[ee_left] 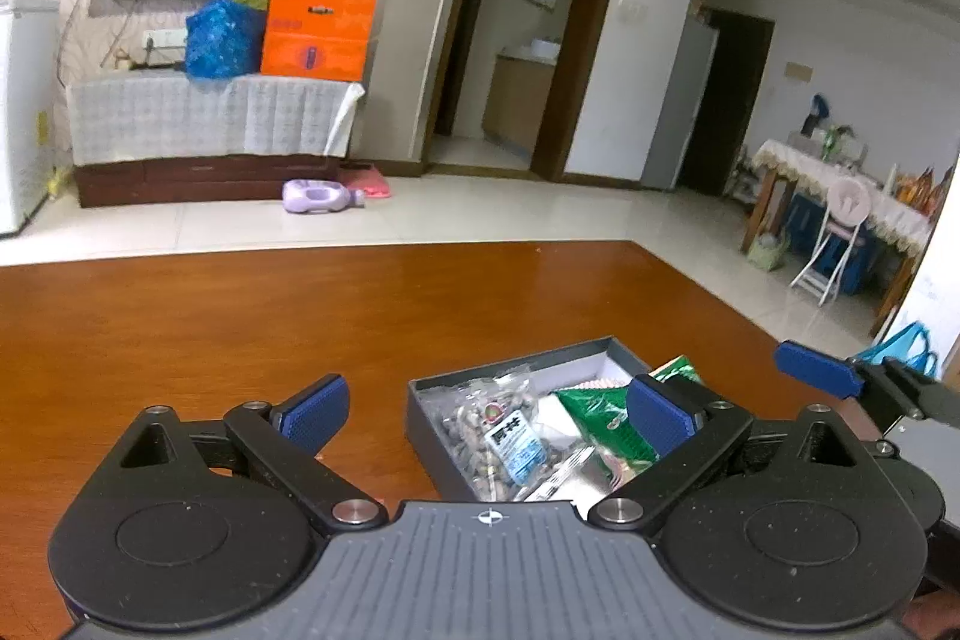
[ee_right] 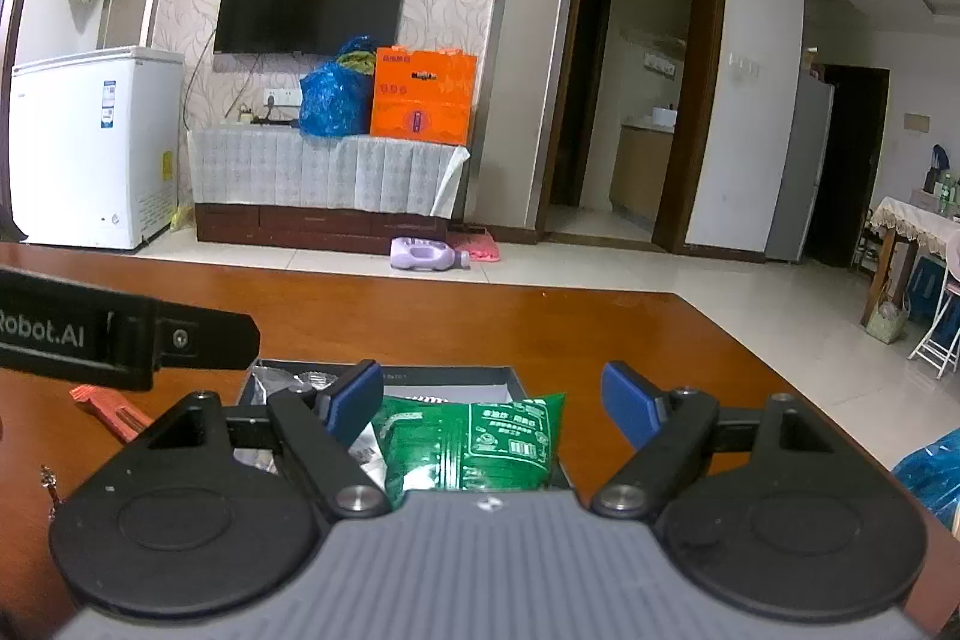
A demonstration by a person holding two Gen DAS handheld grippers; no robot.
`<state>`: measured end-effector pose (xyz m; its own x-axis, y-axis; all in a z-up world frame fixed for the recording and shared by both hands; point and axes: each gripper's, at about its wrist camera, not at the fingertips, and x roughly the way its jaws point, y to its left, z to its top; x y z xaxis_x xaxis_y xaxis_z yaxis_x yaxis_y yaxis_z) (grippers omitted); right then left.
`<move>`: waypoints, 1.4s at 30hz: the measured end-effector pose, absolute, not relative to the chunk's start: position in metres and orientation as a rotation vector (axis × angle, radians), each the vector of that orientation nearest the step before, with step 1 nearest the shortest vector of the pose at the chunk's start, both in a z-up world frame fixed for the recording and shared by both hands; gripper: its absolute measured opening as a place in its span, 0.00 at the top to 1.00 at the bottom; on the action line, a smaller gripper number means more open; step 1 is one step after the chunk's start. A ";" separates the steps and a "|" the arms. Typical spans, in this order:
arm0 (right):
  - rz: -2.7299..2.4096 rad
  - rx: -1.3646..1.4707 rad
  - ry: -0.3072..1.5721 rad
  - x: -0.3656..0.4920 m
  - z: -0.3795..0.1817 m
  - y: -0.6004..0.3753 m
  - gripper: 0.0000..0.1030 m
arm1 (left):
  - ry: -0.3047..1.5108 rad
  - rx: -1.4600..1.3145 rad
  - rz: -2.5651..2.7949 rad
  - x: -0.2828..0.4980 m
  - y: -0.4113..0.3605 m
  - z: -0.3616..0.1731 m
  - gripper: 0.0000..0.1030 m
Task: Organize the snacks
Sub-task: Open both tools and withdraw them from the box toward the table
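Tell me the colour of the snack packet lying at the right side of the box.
Green with white print; the green packet shows best in the right wrist view.

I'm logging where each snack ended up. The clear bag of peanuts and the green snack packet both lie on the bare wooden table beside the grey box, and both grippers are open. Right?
Not quite. The bag of peanuts and green snack packet lie inside the grey box, not beside it on the wooden table, as the left wrist view shows. The left gripper and right gripper are indeed open.
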<state>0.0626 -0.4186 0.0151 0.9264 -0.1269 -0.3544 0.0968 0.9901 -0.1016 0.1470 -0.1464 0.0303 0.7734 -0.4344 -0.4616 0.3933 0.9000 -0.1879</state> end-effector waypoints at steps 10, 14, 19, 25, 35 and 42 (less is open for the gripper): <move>-0.134 -0.030 0.357 0.043 0.020 -0.422 0.21 | 0.539 -0.005 -0.441 0.131 -0.142 0.030 0.03; -0.138 -0.005 0.344 0.034 0.024 -0.420 0.21 | 0.537 0.015 -0.437 0.127 -0.137 0.031 0.03; -0.118 0.012 0.326 0.016 0.031 -0.407 0.21 | 0.535 0.030 -0.425 0.126 -0.125 0.034 0.03; -0.083 0.021 0.320 -0.009 0.038 -0.386 0.21 | 0.522 0.039 -0.369 0.126 -0.094 0.042 0.03; 0.080 -0.055 0.352 -0.048 0.034 -0.325 0.21 | 0.508 0.011 -0.204 0.121 -0.027 0.066 0.03; 0.208 -0.087 0.389 -0.061 0.032 -0.282 0.21 | 0.574 -0.007 -0.160 0.120 -0.006 0.065 0.03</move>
<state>-0.0607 -0.2821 0.0317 0.9045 0.1841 -0.3848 -0.2174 0.9751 -0.0447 0.1204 -0.0064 0.0654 0.8276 -0.1531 -0.5400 0.1492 0.9875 -0.0513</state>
